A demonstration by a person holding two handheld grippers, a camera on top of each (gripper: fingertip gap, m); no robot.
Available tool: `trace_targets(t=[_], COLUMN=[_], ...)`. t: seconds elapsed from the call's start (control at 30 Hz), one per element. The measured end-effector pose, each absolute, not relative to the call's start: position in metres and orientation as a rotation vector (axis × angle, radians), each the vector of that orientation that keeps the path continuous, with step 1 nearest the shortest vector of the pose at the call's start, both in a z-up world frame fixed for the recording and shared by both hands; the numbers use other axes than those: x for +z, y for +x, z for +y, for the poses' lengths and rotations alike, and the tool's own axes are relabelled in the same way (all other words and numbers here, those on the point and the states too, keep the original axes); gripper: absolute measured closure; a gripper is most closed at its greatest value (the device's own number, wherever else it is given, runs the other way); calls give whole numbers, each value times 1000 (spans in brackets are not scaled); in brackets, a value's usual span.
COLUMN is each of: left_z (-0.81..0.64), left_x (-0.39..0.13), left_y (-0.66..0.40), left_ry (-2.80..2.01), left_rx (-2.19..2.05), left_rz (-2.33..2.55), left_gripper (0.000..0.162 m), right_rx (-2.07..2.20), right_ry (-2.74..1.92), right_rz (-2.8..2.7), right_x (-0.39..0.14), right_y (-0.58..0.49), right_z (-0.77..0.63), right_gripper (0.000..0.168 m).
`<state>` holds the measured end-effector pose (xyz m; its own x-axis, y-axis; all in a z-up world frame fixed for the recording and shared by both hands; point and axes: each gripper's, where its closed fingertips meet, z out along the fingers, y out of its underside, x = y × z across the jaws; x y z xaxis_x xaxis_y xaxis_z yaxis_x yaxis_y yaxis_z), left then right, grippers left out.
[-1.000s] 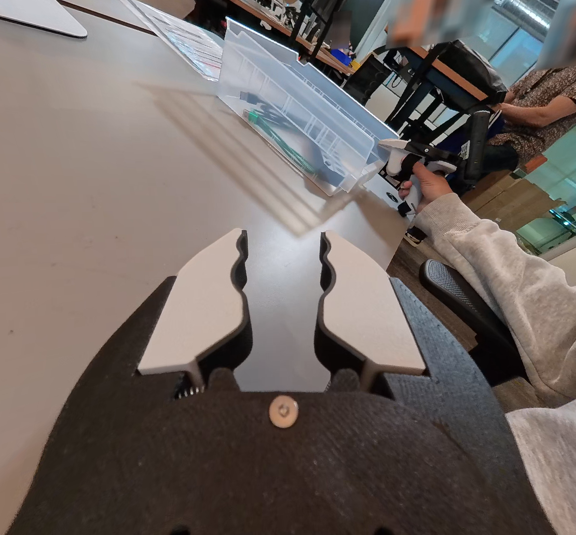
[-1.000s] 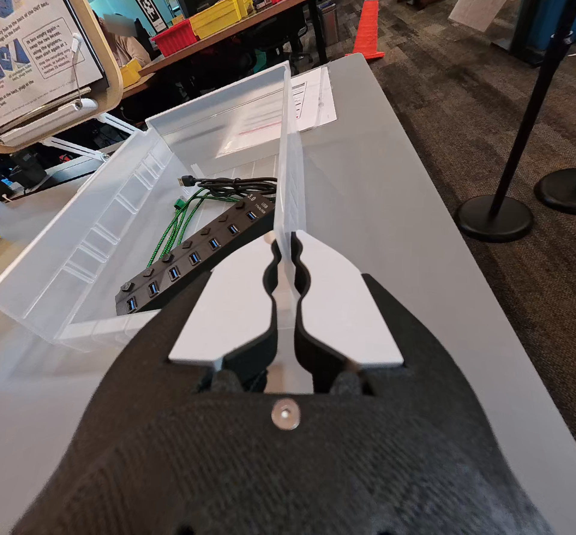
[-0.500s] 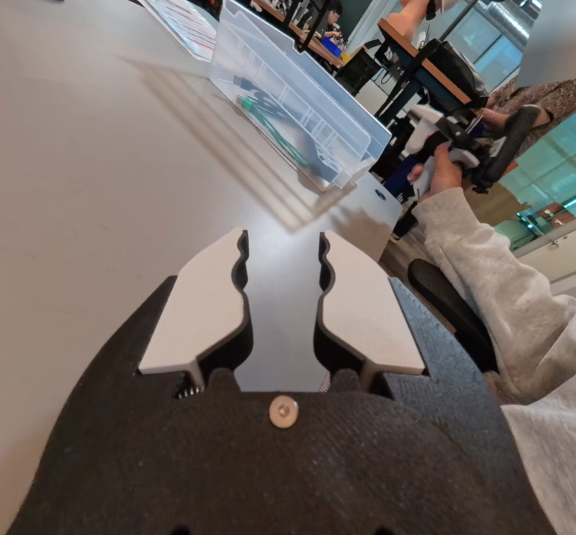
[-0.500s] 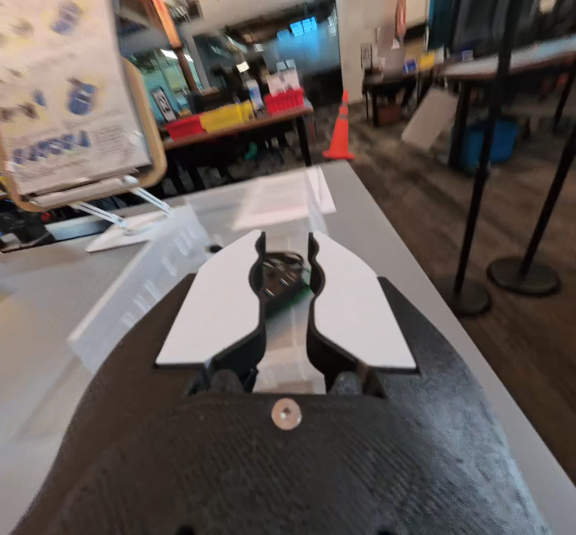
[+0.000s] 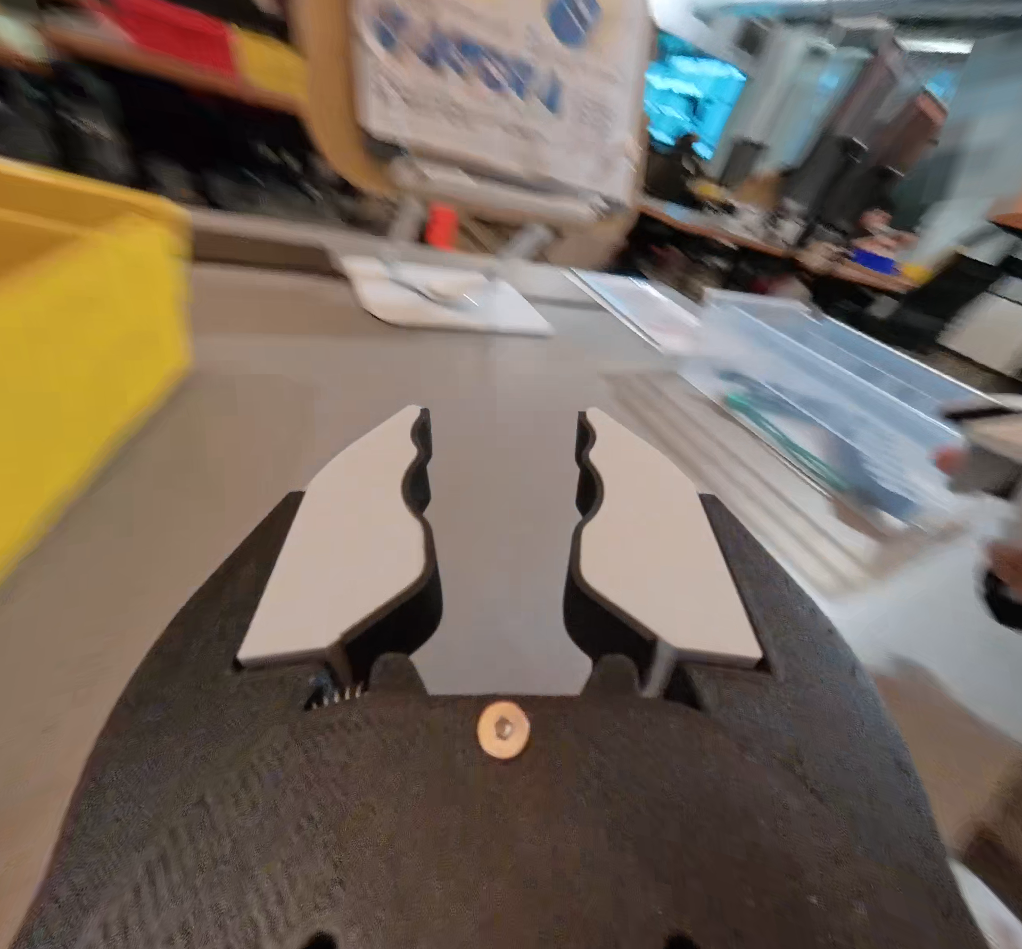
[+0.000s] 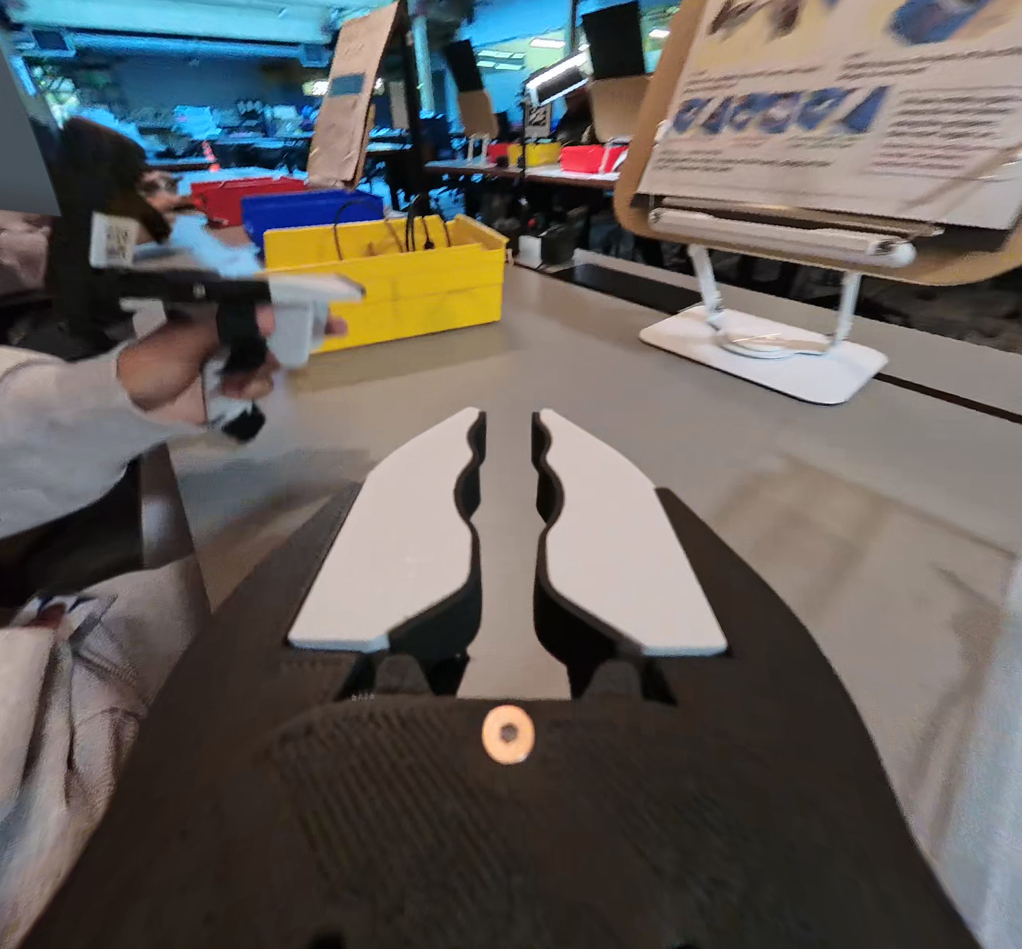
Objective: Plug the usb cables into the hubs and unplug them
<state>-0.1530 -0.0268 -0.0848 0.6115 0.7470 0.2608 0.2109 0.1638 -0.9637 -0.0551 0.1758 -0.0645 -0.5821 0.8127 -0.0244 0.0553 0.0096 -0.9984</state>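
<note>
The left wrist view is blurred by motion. My left gripper point(image 5: 500, 413) is open and empty, low over the grey table point(image 5: 276, 425). A clear plastic bin point(image 5: 829, 364) lies to its right with green braided cable point(image 5: 774, 419) inside; the hub cannot be made out. My right gripper point(image 6: 509, 413) is empty, its fingers a narrow gap apart, over bare table point(image 6: 719, 452). In the right wrist view the left gripper point(image 6: 354, 292) shows at the left, held in a hand point(image 6: 166, 364), pointing toward a yellow bin point(image 6: 398, 286) that holds black cables point(image 6: 415, 231).
The yellow bin point(image 5: 83, 342) is close on the left in the left wrist view. A sign board on a white stand point(image 6: 774, 358) sits at the back right, also seen in the left wrist view point(image 5: 498, 65). Blue point(image 6: 309, 209) and red point(image 6: 238, 192) bins stand behind.
My right gripper has let go of the clear bin's wall and swung left, away from the bin. My left gripper has swung left toward the yellow bin and stayed open.
</note>
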Motion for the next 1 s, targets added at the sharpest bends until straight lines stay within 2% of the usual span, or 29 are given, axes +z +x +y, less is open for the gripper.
trace_targets(t=[0.17,0.3,0.4,0.5,0.6,0.73,0.8,0.83,1.0], left_z=[-137,-201,-224,-223,-213,-203,-204,-206,-218], left_x=[-37,-63,-98,-115,-116,-131,-132,-131,-128], left_y=[-173,-189,-196,-197,-195,-197,-198,-198,-197], left_ry=[-1152,-1209,-1366,-1462,-1491,-1588,-1616,-1631,-1652], left_rx=[780,948,1041,1014,950,842,869,898,1014], left_rz=[-956,-1104,-1150,-1127,-1082,-1113,-1096,-1080,-1043], left_gripper=[111,103,105,114,136,133,140,151,152], right_rx=[1697,1822,1883,1886,1854,1863,1882,1894,1933], right_ry=[-890,-950,-978,-958,-928,-937,-955,-965,-999], right_rz=[-1762,-1781,-1820,-1864,-1898,-1899,-1883,-1872,-1842], right_x=[-72,-76,-81,-84,-87,-88,-86,-85,-83], right_y=[-72,-88,-94,-96,-95,-95,-95,-94,-94], right_z=[159,148,136,125,120,120,122,124,128], right_gripper=[154,154,153,153,153,153,153,153,153])
